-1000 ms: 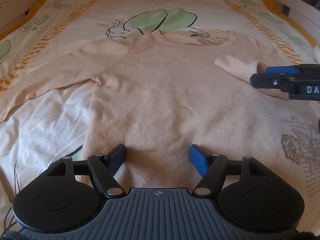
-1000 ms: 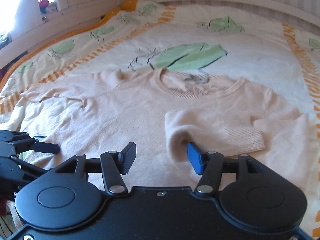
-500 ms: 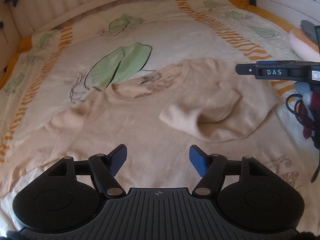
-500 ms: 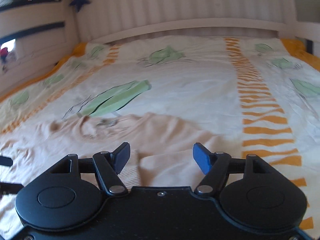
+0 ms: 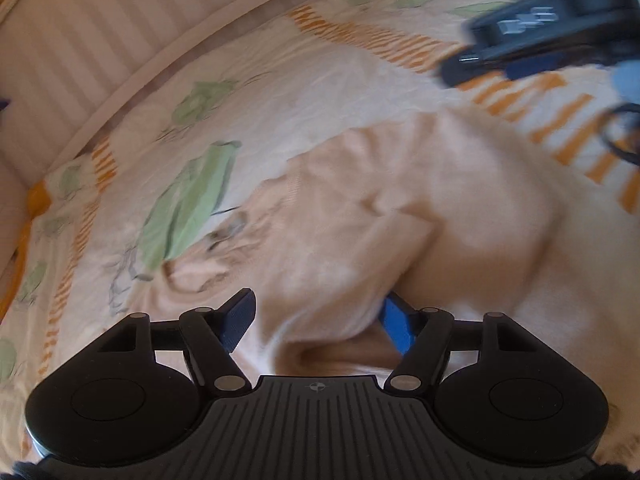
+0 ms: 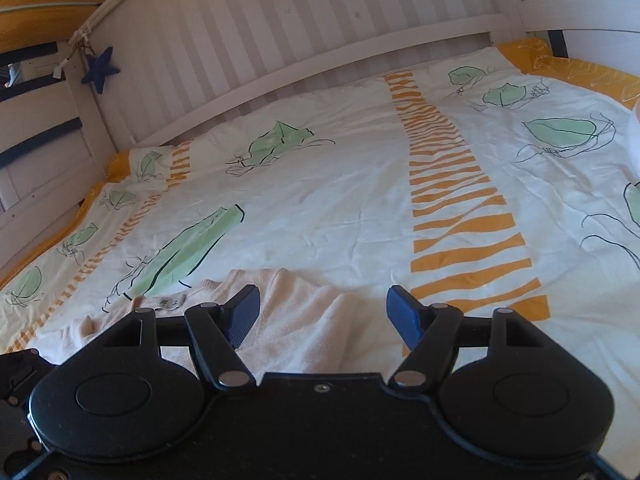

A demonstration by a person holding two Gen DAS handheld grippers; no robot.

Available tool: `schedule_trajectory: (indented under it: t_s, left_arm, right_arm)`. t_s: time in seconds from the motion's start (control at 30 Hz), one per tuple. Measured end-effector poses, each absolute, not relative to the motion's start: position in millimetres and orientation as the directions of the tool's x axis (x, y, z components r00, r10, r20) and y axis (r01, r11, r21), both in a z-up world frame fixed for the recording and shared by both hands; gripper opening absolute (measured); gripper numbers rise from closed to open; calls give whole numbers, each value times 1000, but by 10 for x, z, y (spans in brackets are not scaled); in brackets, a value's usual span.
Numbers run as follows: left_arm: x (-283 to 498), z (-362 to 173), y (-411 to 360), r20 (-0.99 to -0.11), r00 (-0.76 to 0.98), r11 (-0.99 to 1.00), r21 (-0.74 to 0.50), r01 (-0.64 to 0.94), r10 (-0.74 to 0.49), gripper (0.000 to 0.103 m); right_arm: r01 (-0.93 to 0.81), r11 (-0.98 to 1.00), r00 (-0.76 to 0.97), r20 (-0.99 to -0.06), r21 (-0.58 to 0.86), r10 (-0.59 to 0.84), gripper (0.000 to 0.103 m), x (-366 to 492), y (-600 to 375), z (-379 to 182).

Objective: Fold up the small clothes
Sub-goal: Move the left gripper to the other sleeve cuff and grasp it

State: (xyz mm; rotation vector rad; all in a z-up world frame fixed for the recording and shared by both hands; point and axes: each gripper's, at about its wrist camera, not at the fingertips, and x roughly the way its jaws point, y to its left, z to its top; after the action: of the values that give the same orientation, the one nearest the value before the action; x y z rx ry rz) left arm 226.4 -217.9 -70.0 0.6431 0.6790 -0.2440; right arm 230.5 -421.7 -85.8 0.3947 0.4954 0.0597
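Sleeve fold done: right gripper [image 6: 322, 312] just opened and off the cloth, left gripper [image 5: 316, 322] spread around a bulge, unclenched. Pale peach knitted jumper [image 5: 420, 216] lying on leaf-printed duvet [image 6: 340, 200]; other sleeve next.

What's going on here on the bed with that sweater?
A person is folding a peach sweater laid on a leaf-print bedspread, with a handheld gripper in each hand. One sleeve is already folded over the body. The left gripper is open with the folded sleeve's end between its fingers, not pinched. The right gripper is open above the sweater's shoulder, holding nothing.
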Motion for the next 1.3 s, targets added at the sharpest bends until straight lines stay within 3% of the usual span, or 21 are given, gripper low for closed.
schedule_trajectory:
  t_s: [0.23, 0.4, 0.97, 1.03, 1.1, 1.17, 1.3]
  left_arm:
    - [2420, -558, -1202, -692, 704, 915, 372, 153, 163, 67]
    - [2311, -565, -688, -750, 630, 947, 314, 72, 201, 67]
    - [2295, -672, -349, -807, 590, 984, 122, 132, 21, 67]
    - [2270, -670, -302, -800, 599, 985, 93, 145, -13, 61]
    - [2231, -670, -306, -786, 617, 980, 91, 177, -39, 40]
    - [2197, -678, -346, -777, 627, 971, 109, 210, -48, 34]
    - [2200, -672, -390, -765, 643, 958, 166, 232, -23, 34]
  right_arm:
    - [43, 911, 876, -453, 411, 163, 73, 2325, -4246, -873]
    - [21, 918, 871, -458, 397, 177, 74, 2340, -4177, -877]
    - [-23, 927, 862, -462, 375, 208, 74, 2333, -4064, -888]
    - [-26, 926, 859, -466, 376, 213, 74, 2336, -4047, -896]
    - [-28, 926, 855, -471, 376, 217, 75, 2346, -4038, -913]
    - [-31, 927, 851, -476, 374, 220, 75, 2350, -4021, -926]
    - [-35, 929, 847, -483, 369, 224, 75, 2351, -4003, -936]
